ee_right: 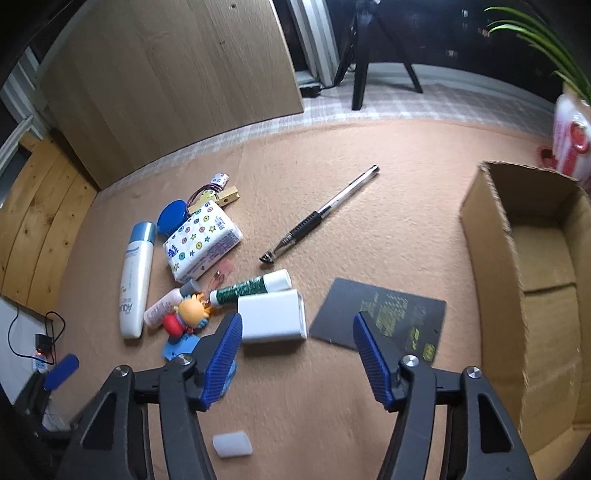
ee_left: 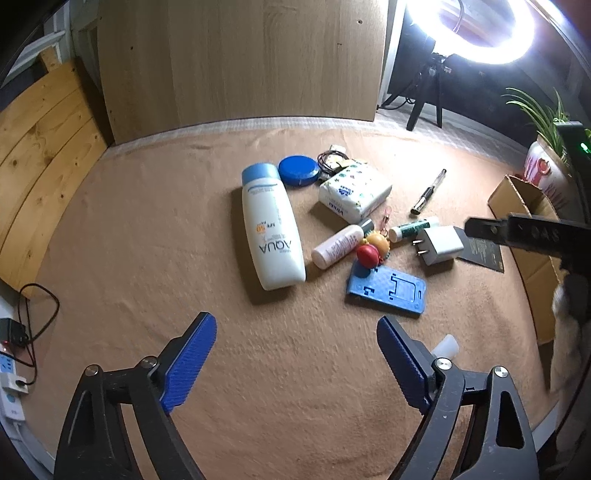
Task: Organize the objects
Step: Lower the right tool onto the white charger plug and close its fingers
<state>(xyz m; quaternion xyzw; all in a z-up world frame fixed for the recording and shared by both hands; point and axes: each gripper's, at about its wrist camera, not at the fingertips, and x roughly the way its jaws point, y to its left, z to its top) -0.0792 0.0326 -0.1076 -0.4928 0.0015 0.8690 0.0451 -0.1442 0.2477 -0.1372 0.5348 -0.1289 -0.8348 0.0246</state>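
A heap of small items lies on the tan cloth: a white AQUA bottle (ee_left: 271,229), a blue lid (ee_left: 298,170), a tissue pack (ee_right: 203,245), a pen (ee_right: 321,214), a green tube (ee_right: 251,288), a toy figure (ee_right: 190,314), a blue phone stand (ee_left: 388,290) and a black card (ee_right: 391,314). My left gripper (ee_left: 295,319) stands open over bare cloth in front of the heap. My right gripper (ee_right: 297,319) is open above the white charger (ee_right: 273,319), which lies just beyond its left pad; the pads do not press on it.
An open cardboard box (ee_right: 487,240) stands at the right edge of the cloth, with a potted plant (ee_right: 570,136) behind it. A wooden board (ee_left: 240,62) leans at the back beside a ring light (ee_left: 476,33) on a tripod. A small white cap (ee_right: 232,445) lies near me.
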